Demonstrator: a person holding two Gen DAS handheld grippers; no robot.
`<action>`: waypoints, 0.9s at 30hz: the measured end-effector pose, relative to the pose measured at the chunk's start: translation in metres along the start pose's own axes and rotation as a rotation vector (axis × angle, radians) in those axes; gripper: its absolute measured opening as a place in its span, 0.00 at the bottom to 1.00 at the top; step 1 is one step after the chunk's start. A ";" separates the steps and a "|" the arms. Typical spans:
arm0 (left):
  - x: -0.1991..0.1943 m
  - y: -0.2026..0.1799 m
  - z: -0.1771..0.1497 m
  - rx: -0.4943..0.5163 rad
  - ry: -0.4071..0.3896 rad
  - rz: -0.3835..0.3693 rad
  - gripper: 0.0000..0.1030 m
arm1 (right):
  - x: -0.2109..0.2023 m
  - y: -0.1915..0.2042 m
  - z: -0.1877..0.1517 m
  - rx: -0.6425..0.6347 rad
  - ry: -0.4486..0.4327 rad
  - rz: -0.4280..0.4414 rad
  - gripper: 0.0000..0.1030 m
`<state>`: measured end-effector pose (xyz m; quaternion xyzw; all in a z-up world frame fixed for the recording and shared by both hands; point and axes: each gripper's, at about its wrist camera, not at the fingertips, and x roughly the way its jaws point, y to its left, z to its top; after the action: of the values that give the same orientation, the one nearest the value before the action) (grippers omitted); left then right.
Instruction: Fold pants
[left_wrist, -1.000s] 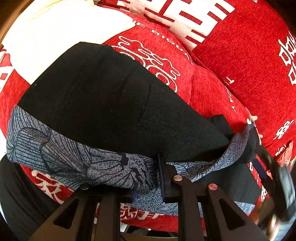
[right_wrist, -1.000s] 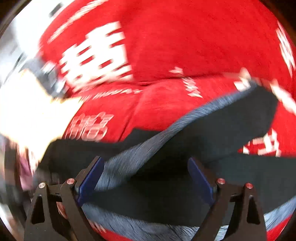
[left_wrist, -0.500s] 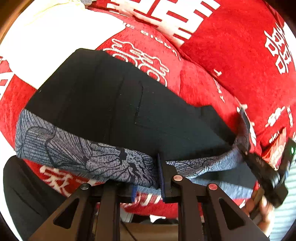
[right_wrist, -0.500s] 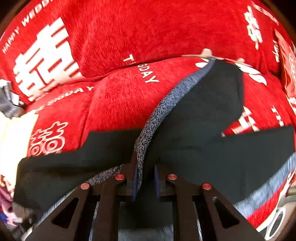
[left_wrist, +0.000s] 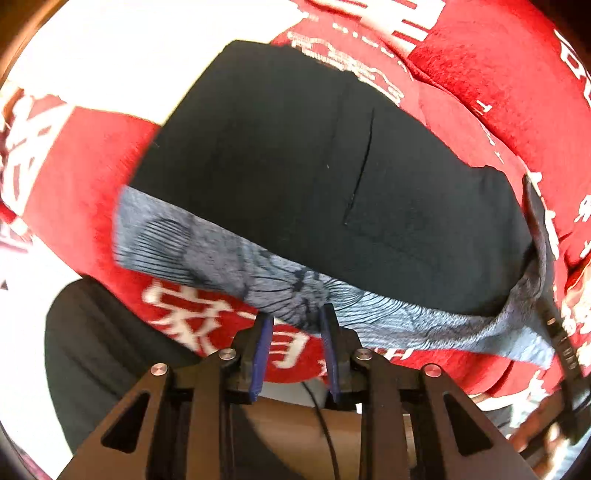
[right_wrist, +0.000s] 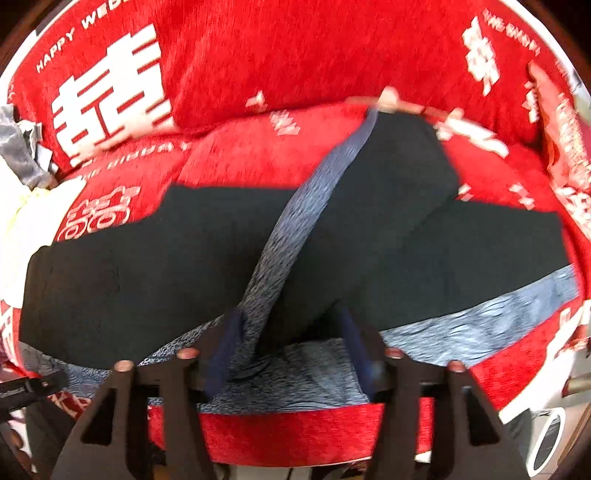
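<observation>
Pants (left_wrist: 332, 166), soft and limp, sprawl across the red sofa cushion (right_wrist: 295, 48); I'd take the patterned waistband (left_wrist: 258, 273), both hand-held grippers opening: left hand-held gripper (left_wrist: 295, 317) just off its edge, right hand-held gripper (right_wrist: 291, 325) straddling the cloth.

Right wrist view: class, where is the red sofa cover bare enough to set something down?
Bare red cover lies between the back cushion and the black pants. A narrow front strip is free. The middle is crowded by pants and right gripper, its jaws opening.

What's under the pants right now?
The black pants with the grey patterned stripe lie on a red cushion cover with white lettering. What the cover looks like beneath the cloth is hidden.
</observation>
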<state>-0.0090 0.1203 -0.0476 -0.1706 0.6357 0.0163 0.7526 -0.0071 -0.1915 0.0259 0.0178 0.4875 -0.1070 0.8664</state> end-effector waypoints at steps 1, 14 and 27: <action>-0.008 0.000 -0.003 0.019 -0.014 0.023 0.26 | -0.005 -0.001 0.002 -0.004 -0.025 -0.013 0.72; 0.004 -0.098 0.028 0.236 -0.135 0.130 0.96 | 0.031 0.040 0.066 -0.211 -0.031 -0.076 0.78; 0.046 -0.133 0.031 0.414 -0.171 0.440 0.97 | 0.129 0.012 0.144 -0.215 0.146 -0.272 0.83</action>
<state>0.0611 -0.0057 -0.0564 0.1296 0.5817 0.0632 0.8005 0.1807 -0.2205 -0.0090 -0.1334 0.5555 -0.1689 0.8031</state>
